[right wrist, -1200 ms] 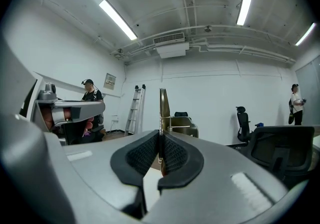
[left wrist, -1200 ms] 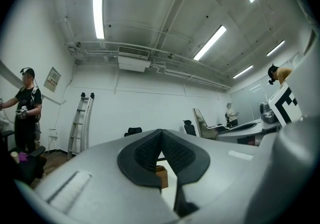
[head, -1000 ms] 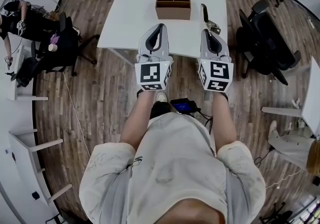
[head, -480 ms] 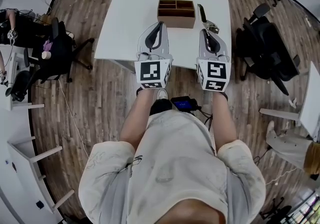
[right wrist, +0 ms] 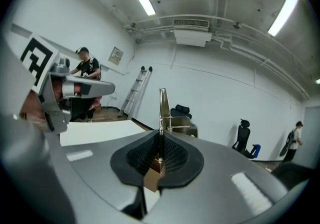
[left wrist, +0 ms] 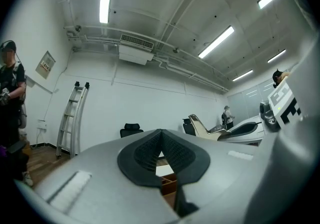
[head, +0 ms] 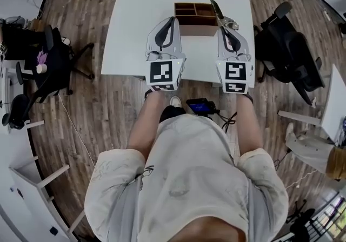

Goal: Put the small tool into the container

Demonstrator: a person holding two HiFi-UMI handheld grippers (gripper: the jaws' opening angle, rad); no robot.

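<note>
The brown container [head: 190, 13] with several compartments stands on the white table [head: 135, 25], toward its far side. My right gripper [head: 223, 24] is shut on the small tool [head: 218, 12], a thin metal piece that juts forward over the container's right edge. In the right gripper view the small tool [right wrist: 163, 105] stands up from between the closed pads of the right gripper [right wrist: 160, 140]. My left gripper [head: 172, 20] hovers at the container's near left side, shut on nothing. In the left gripper view the left gripper [left wrist: 161, 135] shows closed pads, with the container [left wrist: 168, 182] below them.
Black office chairs stand to the right of the table [head: 286, 46] and to its left [head: 51, 57]. A black device with a blue screen [head: 199, 107] lies on the wooden floor by the person's feet. A ladder [left wrist: 70, 118] leans on the far wall.
Both grippers have moved forward over the table toward the container. The tool in the right gripper now reaches the container's right edge. The left gripper stays shut.
</note>
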